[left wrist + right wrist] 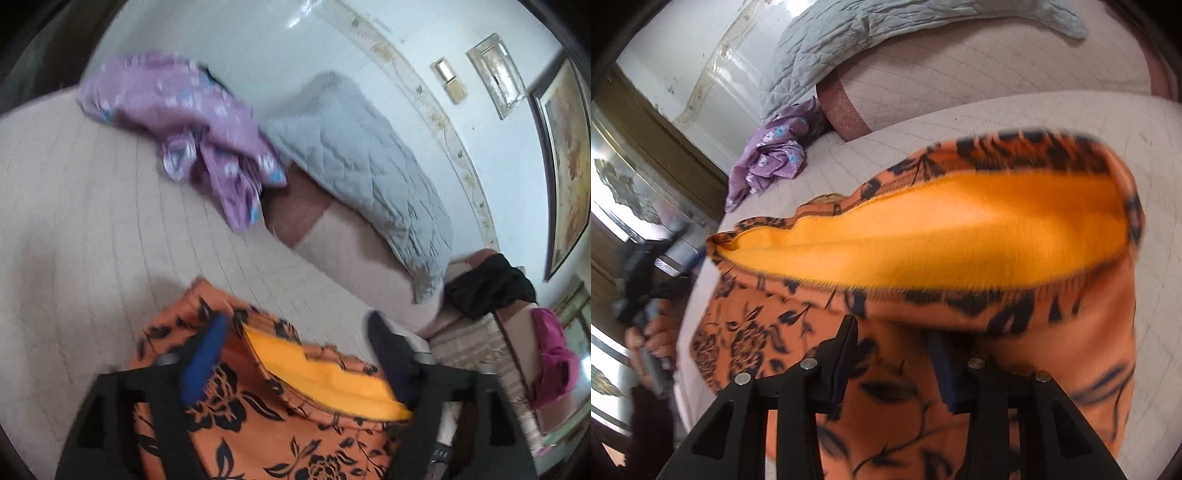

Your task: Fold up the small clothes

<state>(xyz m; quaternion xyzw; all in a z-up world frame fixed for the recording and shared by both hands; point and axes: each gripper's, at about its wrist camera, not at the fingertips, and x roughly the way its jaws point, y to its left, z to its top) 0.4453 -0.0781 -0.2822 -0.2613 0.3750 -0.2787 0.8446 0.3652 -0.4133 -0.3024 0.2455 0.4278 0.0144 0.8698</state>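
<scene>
An orange garment with black flower print and a plain yellow-orange lining (280, 417) lies on the pale quilted bed. My left gripper (295, 332) is open, its blue-padded fingers (207, 354) spread above the garment's waist edge. In the right wrist view the same garment (923, 236) fills the middle, its lining showing through the gaping waist. My right gripper (894, 332) has its fingers apart with a fold of the garment bunched between them; the tips are hidden by cloth. The left gripper (646, 280) and the hand holding it show at the left edge.
A crumpled purple flowered garment (192, 125) lies further up the bed, also in the right wrist view (768, 162). A grey quilted pillow (362, 173) leans at the headboard. Black (487, 288) and magenta (554, 354) clothes hang on furniture at right.
</scene>
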